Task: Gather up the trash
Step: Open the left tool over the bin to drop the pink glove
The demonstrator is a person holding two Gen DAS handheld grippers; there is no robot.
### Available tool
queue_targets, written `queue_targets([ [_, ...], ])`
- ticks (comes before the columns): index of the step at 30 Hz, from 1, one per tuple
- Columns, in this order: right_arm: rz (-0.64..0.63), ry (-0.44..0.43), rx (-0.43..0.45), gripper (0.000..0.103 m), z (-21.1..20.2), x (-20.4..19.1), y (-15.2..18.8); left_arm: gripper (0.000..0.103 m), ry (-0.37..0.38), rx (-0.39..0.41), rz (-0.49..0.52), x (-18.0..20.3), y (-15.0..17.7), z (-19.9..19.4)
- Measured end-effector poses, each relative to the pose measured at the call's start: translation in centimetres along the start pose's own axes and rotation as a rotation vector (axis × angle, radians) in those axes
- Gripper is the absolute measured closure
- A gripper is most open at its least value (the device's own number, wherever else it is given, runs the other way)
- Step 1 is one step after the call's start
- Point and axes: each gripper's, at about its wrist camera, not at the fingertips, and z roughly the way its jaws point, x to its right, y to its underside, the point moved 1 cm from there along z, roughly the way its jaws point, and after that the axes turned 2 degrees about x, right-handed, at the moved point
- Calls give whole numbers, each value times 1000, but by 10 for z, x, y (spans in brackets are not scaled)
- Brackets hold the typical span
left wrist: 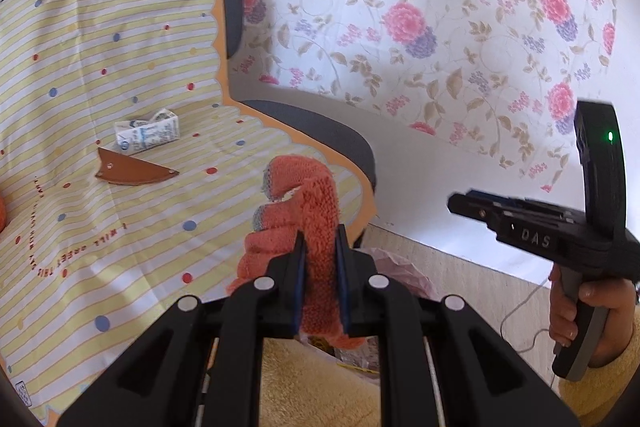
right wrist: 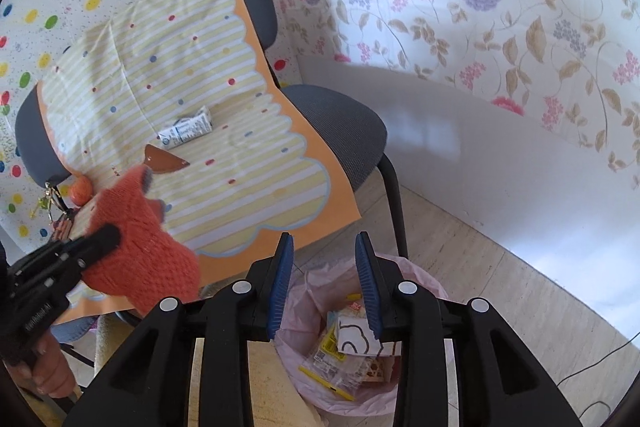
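My left gripper (left wrist: 320, 239) is shut on an orange knitted glove (left wrist: 308, 195), which stands up between its pads over the chair's front edge. From the right wrist the same glove (right wrist: 136, 227) shows at lower left, in the left gripper (right wrist: 100, 239). The right gripper (right wrist: 324, 239) is open and holds nothing; it hangs above a pink-lined trash bin (right wrist: 304, 291) with wrappers and paper (right wrist: 352, 343) inside. A crushed white carton (left wrist: 146, 135) (right wrist: 186, 133) and a brown leather piece (left wrist: 132, 169) (right wrist: 166, 159) lie on the striped cloth. The right gripper (left wrist: 456, 203) also appears at right, in a hand.
A grey chair (right wrist: 340, 123) is draped with a yellow striped, dotted cloth (right wrist: 180, 67). Its dark leg (right wrist: 394, 195) stands just behind the bin. Floral wall (right wrist: 480, 7) behind, pale floor (right wrist: 520, 287) to the right. An orange ball (right wrist: 80, 187) and keys (right wrist: 48, 205) sit at the chair's left.
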Motion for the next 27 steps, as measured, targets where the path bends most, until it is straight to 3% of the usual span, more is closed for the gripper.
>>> queue_targets([
  [9,31,6,57,67,-18,10,-4,92,88,-41,114,43,-4,24],
  [16,106,43,74,66,-23,47,-3,90,151,-85,158,70,-16,54],
  [19,128,56,73,66,-22,60,-2,78,164,-93,168,76,-20,62],
  [21,136,55,69,66,-20,65,-1,60,155,-81,163,76,-23,63],
  [25,137,50,57,65,-15,68,1,56,119,-66,119,64,-29,61],
  [27,132,47,53,65,-13,66,2,56,64,-55,92,51,-29,57],
])
